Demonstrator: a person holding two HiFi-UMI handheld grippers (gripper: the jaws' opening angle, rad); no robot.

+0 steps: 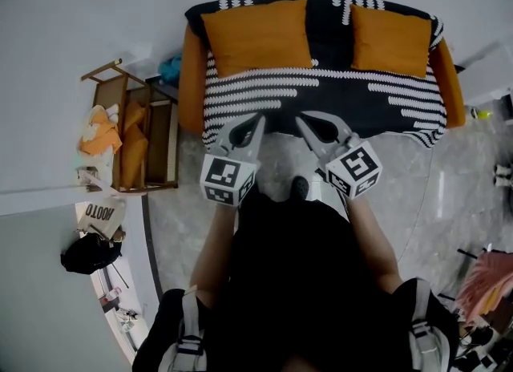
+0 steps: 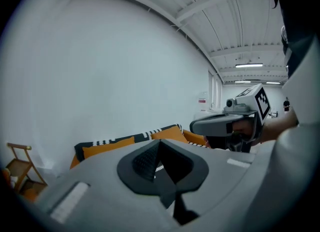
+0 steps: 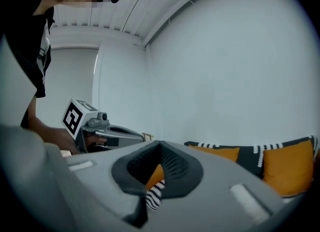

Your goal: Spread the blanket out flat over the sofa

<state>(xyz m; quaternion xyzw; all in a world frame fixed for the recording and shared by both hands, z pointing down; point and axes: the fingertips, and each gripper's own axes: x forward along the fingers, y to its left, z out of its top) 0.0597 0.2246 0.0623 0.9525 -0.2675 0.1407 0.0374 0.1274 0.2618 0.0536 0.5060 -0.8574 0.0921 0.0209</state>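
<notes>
Both closed, left tool and right tool hover beside blanket's front edge.

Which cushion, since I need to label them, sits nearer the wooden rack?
The left cushion, the wider one; the right cushion lies farther from the rack.

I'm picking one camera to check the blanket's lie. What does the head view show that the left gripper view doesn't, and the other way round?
Head view only: the sofa's seat and front covered by the striped blanket, the floor, the left gripper's marker cube. Left gripper view only: the ceiling lights and that gripper's jaws up close, closed together. Both: the blanket along the sofa's top, orange cushions, the wooden rack, the right gripper.
</notes>
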